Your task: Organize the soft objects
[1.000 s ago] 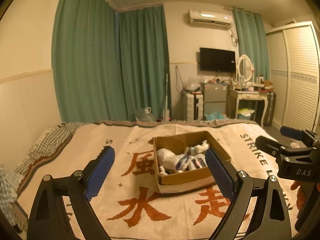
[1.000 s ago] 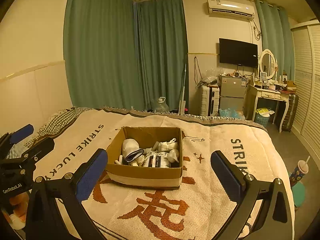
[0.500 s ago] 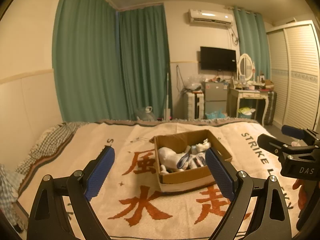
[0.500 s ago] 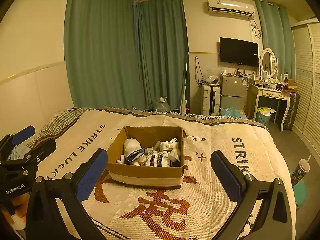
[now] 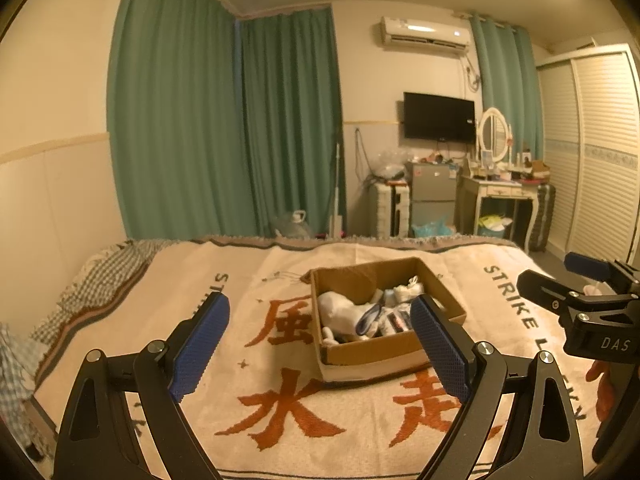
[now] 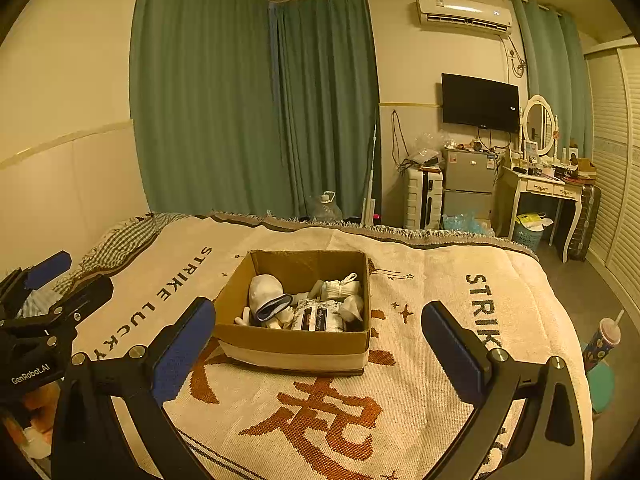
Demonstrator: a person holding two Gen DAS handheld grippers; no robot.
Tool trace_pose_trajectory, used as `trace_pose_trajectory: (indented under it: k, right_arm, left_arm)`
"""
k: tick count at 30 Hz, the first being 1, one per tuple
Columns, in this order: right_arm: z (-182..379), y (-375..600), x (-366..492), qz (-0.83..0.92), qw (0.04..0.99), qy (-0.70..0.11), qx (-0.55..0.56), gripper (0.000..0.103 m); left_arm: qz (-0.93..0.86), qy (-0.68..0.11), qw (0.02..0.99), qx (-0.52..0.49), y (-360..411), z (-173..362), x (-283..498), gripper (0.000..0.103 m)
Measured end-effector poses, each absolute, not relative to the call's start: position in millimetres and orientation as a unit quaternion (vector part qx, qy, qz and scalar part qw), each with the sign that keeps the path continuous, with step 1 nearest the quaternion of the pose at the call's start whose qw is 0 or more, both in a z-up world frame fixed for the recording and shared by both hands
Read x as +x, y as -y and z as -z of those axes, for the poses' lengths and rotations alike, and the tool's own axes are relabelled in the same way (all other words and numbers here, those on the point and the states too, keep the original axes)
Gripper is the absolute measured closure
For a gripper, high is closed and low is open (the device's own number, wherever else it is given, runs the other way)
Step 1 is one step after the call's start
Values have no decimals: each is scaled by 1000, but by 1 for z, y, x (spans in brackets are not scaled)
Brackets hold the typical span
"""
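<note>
A brown cardboard box [image 5: 372,354] [image 6: 296,346] sits in the middle of the bed. It holds several soft items: a white plush toy [image 5: 340,308] [image 6: 264,288], a blue-trimmed fabric piece [image 6: 274,306], rolled white socks [image 6: 340,288] and a printed packet [image 6: 318,318]. My left gripper [image 5: 320,344] is open and empty, held above the bed in front of the box. My right gripper [image 6: 318,344] is open and empty, also in front of the box. Each gripper shows at the edge of the other's view.
The bed has a cream blanket [image 6: 440,280] with red characters and black lettering. A checked pillow [image 6: 120,240] lies at the left. A cup with a straw [image 6: 604,340] stands on a teal stool to the right of the bed. Beyond the bed stand a fridge, suitcase and dressing table.
Both grippers have lifted and pulled back very slightly from the box. Both stay open and empty.
</note>
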State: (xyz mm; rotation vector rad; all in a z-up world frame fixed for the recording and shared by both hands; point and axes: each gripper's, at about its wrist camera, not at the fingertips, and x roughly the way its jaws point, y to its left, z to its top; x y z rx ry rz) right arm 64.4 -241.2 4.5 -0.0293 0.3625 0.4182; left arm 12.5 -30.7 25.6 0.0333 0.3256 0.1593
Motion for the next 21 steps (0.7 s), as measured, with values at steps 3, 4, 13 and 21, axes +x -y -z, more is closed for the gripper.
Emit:
trace_pose_trajectory:
  k: [3, 4, 13, 21]
  right_arm:
    - [-4, 241, 64, -206, 962, -179, -14, 0]
    - [-4, 241, 64, -206, 962, -180, -15, 0]
    - [-4, 241, 64, -207, 961, -182, -16, 0]
    - [-4, 242, 63, -206, 962, -180, -11, 0]
  left_arm:
    - [-78, -163, 983, 15, 30, -26, 13, 10]
    - [-79, -162, 983, 15, 31, -26, 12, 10]
    - [-81, -162, 983, 14, 29, -26, 12, 10]
    - [-79, -166, 983, 10, 28, -27, 12, 10]
